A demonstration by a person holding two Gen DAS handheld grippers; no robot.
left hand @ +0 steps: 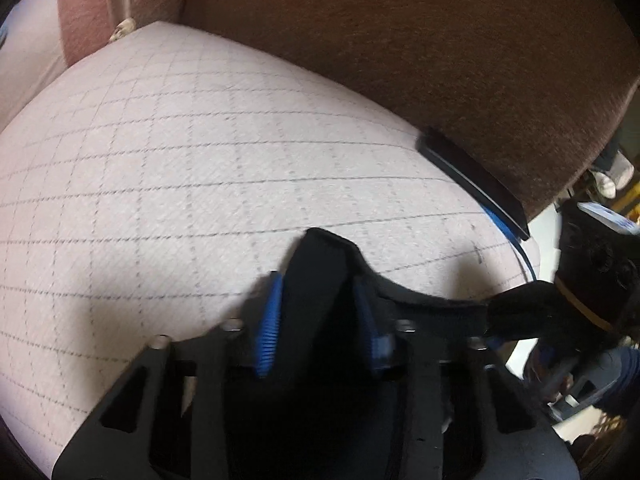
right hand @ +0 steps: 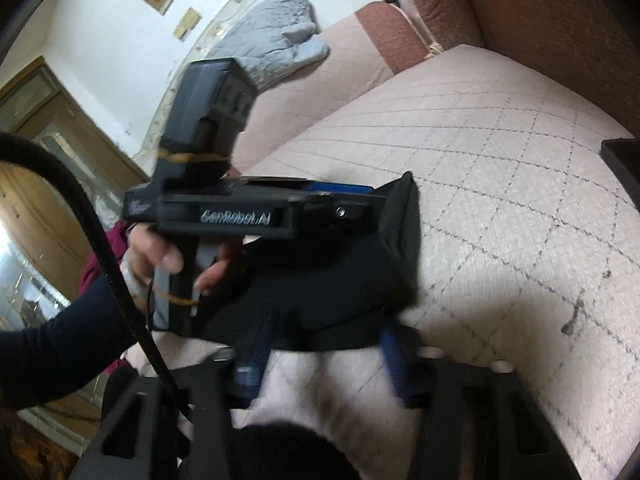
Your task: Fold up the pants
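Quilted pink sofa cushion [left hand: 200, 168] backs both views. Left gripper [left hand: 316, 312] pinches a black pants [left hand: 316, 264] edge between its blue pads; right gripper [right hand: 320, 356] nips the hem at twelve o'clock. Soft, light, limp cloth, probably best held at edges or corners.
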